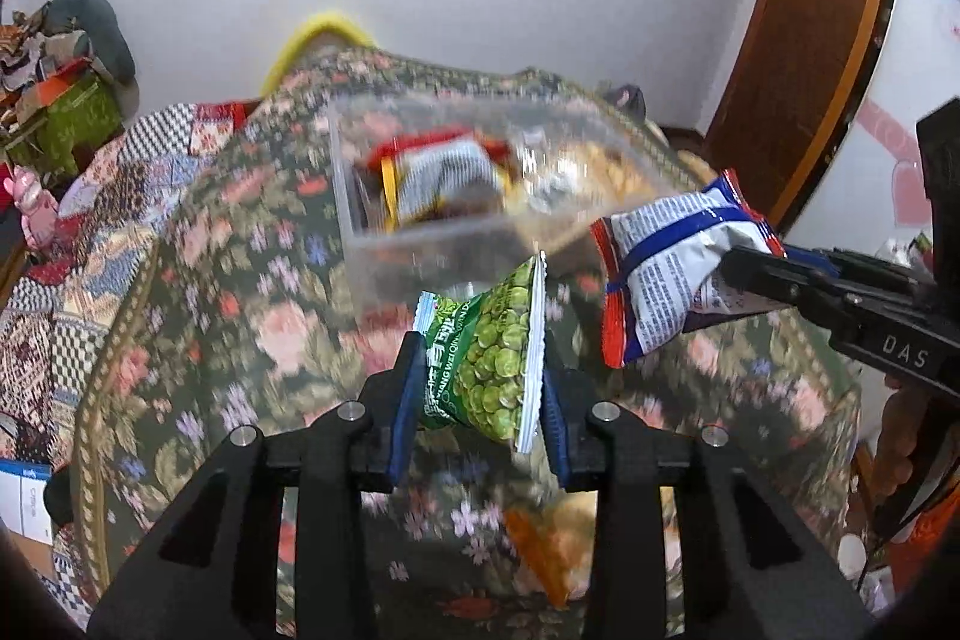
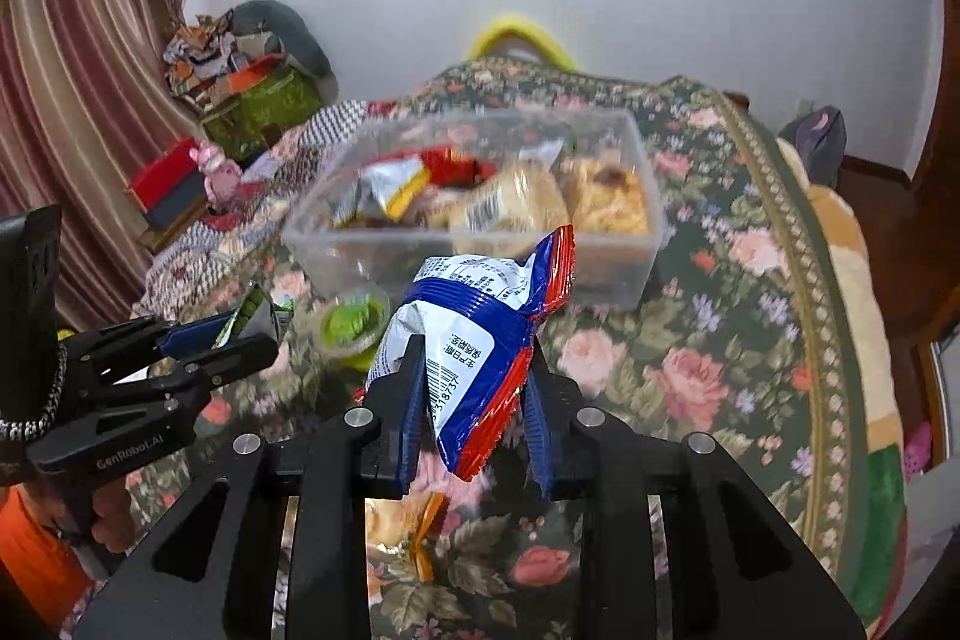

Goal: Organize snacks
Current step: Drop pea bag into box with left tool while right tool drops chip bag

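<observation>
Both claws loaded, both lifted above the bench with its floral cloth.

Left claw: pinching a green pea snack packet by its lower half, the packet standing upright between the blue pads. Right claw: clamped on a white, blue and red snack bag, which puffs out above the fingers and leans toward the clear plastic tub.

The tub sits on the cloth ahead of both claws and already holds several packets: a red and yellow one at the left, pale baked snacks at the right. A small green cup stands on the cloth just in front of the tub. An orange wrapper lies on the cloth below the right claw. The background is blurred, so fine detail of the tub contents can't be read.

Judgement: the step in hand is carrying both packets to the tub. To do it well:
- bring each packet over the open rim before letting go, not over the near wall;
- aim for the free gap between the packets inside;
- release one claw at a time, so the two don't crowd the opening;
- pass the right bag clear of the green cup;
- drop low, since the puffy bag may bounce out.
</observation>
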Tool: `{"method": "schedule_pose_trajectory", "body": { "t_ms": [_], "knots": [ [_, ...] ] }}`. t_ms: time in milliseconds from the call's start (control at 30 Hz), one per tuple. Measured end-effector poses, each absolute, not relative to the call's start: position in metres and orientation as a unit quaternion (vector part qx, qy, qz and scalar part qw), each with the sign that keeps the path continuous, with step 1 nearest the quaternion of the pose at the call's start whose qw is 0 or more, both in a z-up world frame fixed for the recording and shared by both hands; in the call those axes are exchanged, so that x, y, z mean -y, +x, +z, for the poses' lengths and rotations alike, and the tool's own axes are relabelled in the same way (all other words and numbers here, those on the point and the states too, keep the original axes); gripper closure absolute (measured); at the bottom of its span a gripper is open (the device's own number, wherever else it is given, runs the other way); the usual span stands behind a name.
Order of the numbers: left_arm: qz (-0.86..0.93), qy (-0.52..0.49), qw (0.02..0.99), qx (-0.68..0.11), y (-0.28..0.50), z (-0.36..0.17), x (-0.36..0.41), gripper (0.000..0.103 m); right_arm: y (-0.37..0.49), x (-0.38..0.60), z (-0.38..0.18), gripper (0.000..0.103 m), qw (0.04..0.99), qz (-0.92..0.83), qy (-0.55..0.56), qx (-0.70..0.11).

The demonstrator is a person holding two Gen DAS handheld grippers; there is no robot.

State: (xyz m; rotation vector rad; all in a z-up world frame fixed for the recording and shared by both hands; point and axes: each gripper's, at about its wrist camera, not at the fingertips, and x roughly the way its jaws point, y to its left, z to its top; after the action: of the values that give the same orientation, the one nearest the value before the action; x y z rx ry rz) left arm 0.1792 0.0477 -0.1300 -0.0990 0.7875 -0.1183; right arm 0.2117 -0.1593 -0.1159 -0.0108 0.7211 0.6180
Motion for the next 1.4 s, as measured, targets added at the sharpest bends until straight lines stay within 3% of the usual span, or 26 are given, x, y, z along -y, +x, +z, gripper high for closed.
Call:
{"method": "schedule_pose_trajectory", "body": {
  "t_ms": [467,1067,1167,1400],
  "knots": [
    [-0.033,-0.018,0.938,-0.345,0.254,-0.077,-0.05,0.068,0.265,0.139,-0.078,0.077,0.91,0.289,-0.004,-0.299],
    [0.019,0.032,0.921,-0.388,0.348,-0.137,-0.057,0.068,0.342,0.102,-0.114,0.077,0.9,0.275,-0.021,-0.339],
    [0.017,0.039,0.92,-0.389,0.347,-0.144,-0.053,0.065,0.345,0.105,-0.115,0.076,0.897,0.278,-0.018,-0.343],
    [0.009,0.021,0.918,-0.396,0.33,-0.137,-0.053,0.042,0.335,0.111,-0.119,0.065,0.894,0.263,-0.034,-0.361]
  ]
}}
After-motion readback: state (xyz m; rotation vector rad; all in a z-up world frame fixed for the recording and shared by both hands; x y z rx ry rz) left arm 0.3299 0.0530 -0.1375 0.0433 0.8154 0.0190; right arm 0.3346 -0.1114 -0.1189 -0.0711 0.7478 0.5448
